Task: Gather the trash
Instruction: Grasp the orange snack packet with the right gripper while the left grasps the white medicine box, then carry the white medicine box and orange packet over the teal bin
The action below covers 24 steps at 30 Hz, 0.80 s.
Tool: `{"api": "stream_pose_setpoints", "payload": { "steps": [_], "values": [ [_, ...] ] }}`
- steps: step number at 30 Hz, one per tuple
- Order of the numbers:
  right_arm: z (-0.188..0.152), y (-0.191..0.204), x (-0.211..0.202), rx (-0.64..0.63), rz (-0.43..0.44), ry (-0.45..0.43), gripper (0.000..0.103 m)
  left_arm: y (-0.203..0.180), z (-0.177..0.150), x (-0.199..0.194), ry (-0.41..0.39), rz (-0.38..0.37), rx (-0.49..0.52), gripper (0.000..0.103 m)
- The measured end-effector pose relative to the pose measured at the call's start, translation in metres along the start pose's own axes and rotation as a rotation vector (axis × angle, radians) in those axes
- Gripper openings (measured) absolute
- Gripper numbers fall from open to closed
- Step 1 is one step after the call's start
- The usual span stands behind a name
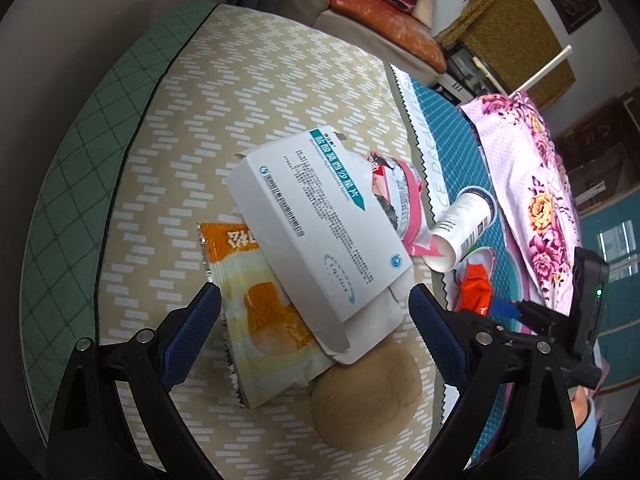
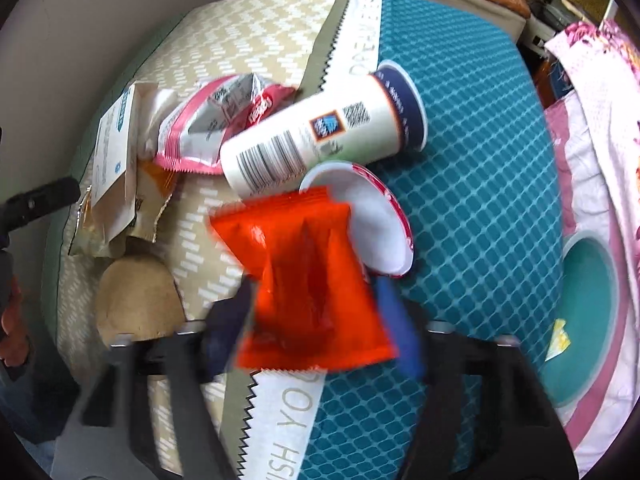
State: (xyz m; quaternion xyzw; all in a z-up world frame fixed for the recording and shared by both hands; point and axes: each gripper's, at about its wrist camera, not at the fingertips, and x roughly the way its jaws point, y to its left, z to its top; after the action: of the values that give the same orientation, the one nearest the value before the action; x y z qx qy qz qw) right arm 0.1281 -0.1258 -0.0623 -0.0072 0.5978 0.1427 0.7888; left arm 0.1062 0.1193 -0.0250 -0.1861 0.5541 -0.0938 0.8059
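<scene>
My left gripper (image 1: 312, 292) hangs open over a white medicine box (image 1: 320, 220). The box lies on a yellow-orange snack wrapper (image 1: 256, 308), and both sit between the blue pads without touching them. Behind them are a pink wrapper (image 1: 404, 196) and a tipped white paper cup (image 1: 464, 224). In the blurred right wrist view, my right gripper (image 2: 318, 312) is shut on a crumpled orange-red packet (image 2: 304, 272). It hangs just in front of the cup (image 2: 320, 136) and a white lid with a red rim (image 2: 380, 232). The pink wrapper (image 2: 208, 124) and the box (image 2: 112, 148) lie to the left.
The trash lies on a beige patterned bed cover (image 1: 240, 100) beside a teal mat (image 2: 480, 160). A tan round patch (image 1: 366, 392) marks the cover near my left fingers. A floral quilt (image 1: 532, 184) lies at the right, with a small yellow scrap (image 2: 558, 338) near it. A sofa with an orange cushion (image 1: 384, 20) stands behind.
</scene>
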Motion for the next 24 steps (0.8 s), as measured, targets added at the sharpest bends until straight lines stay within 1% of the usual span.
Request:
{"api": "stream_pose_setpoints", "payload": {
  "steps": [1, 4, 8, 12, 16, 20, 21, 24],
  "values": [
    [-0.001, 0.000, -0.002, 0.010, 0.010, -0.006, 0.043, -0.004, 0.002, 0.001, 0.002, 0.004, 0.001, 0.095],
    [-0.004, -0.002, -0.008, 0.037, 0.050, -0.017, 0.039, -0.012, 0.008, 0.003, -0.004, 0.020, -0.005, 0.095],
    [-0.007, -0.006, -0.017, 0.054, 0.087, -0.033, 0.039, -0.020, 0.019, 0.011, -0.007, 0.066, -0.038, 0.095],
    [-0.012, -0.012, -0.025, 0.074, 0.116, -0.049, 0.039, -0.021, 0.030, 0.024, 0.007, 0.108, -0.089, 0.095],
    [-0.019, -0.019, -0.032, 0.100, 0.138, -0.053, 0.039, -0.016, 0.035, 0.036, 0.033, 0.121, -0.137, 0.095],
    [-0.024, -0.027, -0.036, 0.115, 0.166, -0.061, 0.039, -0.016, 0.034, 0.042, 0.035, 0.142, -0.133, 0.095],
    [-0.027, -0.025, -0.036, 0.116, 0.169, -0.061, 0.039, -0.015, 0.033, 0.042, 0.032, 0.141, -0.132, 0.091],
    [-0.027, -0.023, -0.036, 0.121, 0.179, -0.067, 0.039, -0.014, 0.030, 0.040, 0.018, 0.152, -0.107, 0.076]
  ]
}}
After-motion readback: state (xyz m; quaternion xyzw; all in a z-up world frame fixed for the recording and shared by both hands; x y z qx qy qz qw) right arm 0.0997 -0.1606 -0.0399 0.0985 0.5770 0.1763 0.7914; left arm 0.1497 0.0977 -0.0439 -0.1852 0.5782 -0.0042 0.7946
